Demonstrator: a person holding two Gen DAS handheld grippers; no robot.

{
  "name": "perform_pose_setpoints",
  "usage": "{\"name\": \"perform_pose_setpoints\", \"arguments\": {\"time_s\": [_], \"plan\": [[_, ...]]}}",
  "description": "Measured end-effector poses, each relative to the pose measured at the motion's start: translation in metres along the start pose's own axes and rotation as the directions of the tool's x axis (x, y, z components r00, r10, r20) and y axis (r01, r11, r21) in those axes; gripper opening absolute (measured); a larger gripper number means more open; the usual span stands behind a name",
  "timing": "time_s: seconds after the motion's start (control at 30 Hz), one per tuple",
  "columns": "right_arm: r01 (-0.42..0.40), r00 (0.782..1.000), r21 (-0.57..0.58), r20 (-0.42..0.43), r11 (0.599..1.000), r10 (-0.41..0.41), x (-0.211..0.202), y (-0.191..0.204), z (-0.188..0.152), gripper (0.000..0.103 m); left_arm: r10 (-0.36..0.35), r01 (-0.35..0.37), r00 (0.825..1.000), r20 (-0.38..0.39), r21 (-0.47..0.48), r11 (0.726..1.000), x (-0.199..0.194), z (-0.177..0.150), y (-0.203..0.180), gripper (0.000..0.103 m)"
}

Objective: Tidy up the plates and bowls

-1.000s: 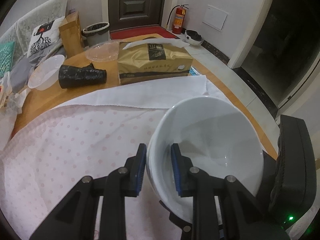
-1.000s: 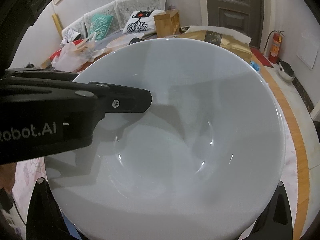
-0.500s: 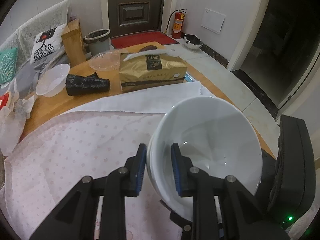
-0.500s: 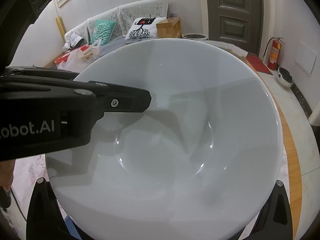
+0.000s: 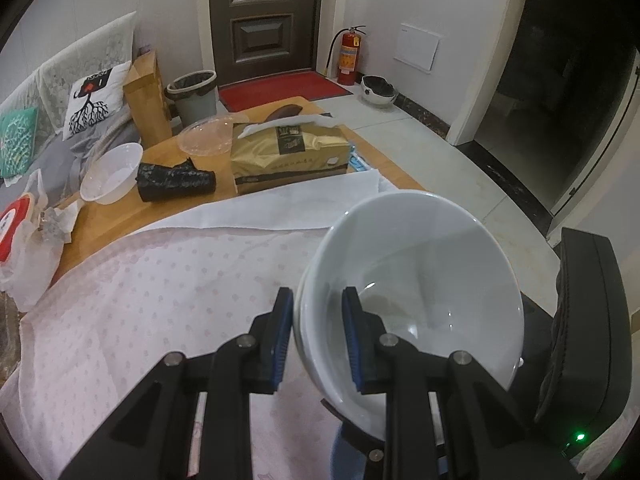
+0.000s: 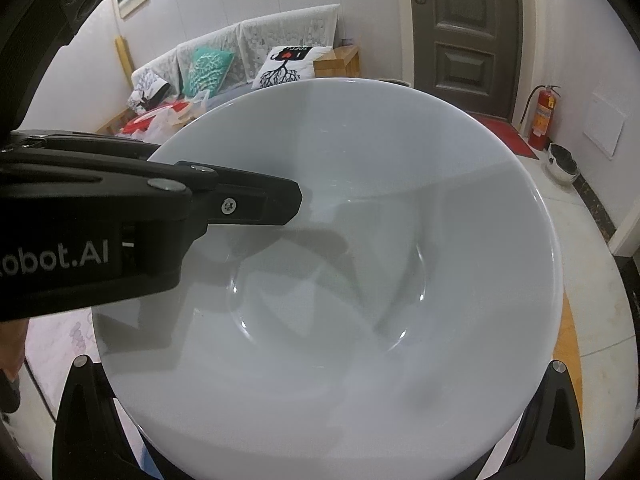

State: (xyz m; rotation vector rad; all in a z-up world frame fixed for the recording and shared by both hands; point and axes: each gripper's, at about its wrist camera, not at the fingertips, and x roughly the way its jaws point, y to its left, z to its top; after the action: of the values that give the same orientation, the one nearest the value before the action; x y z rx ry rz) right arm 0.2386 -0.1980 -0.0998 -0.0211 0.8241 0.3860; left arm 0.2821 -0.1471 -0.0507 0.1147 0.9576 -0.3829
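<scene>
A white bowl [image 5: 420, 280] hangs tilted above the pink dotted cloth [image 5: 140, 300]. A second rim shows just below its left edge, as of another bowl nested under it. My left gripper [image 5: 318, 294] is shut on that left rim, one blue pad inside and one outside. In the right wrist view the bowl [image 6: 360, 240] fills the frame and the left gripper's inner finger [image 6: 256, 204] reaches over its rim. My right gripper [image 6: 318, 420] has its arms spread wide at the bowl's underside; the bowl hides its pads.
On the wooden table [image 5: 108, 208] behind the cloth lie a gold tissue pack [image 5: 288, 156], a black roll [image 5: 176, 180], a clear plastic bowl [image 5: 112, 172] and a clear lid [image 5: 206, 140]. White bags [image 5: 28, 236] sit at the left edge. Tiled floor lies to the right.
The bowl and both grippers have risen together. The table looks farther below, and more of the sofa and floor shows. The grip on the rim is unchanged.
</scene>
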Motion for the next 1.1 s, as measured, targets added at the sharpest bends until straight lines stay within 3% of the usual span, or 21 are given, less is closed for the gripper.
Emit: {"name": "perform_pose_setpoints", "arguments": {"time_s": [0.67,1.1], "plan": [[0.028,0.999,0.003,-0.019,1.000,-0.028,-0.044,0.000,-0.035,0.101,-0.030,0.031,0.999,-0.012,0.027,0.999,-0.024,-0.031,-0.038,0.020],[0.028,0.998,0.005,-0.054,1.000,-0.027,-0.050,0.002,-0.056,0.101,-0.043,0.044,0.998,-0.036,0.026,0.999,-0.024,-0.055,-0.050,0.020]]}}
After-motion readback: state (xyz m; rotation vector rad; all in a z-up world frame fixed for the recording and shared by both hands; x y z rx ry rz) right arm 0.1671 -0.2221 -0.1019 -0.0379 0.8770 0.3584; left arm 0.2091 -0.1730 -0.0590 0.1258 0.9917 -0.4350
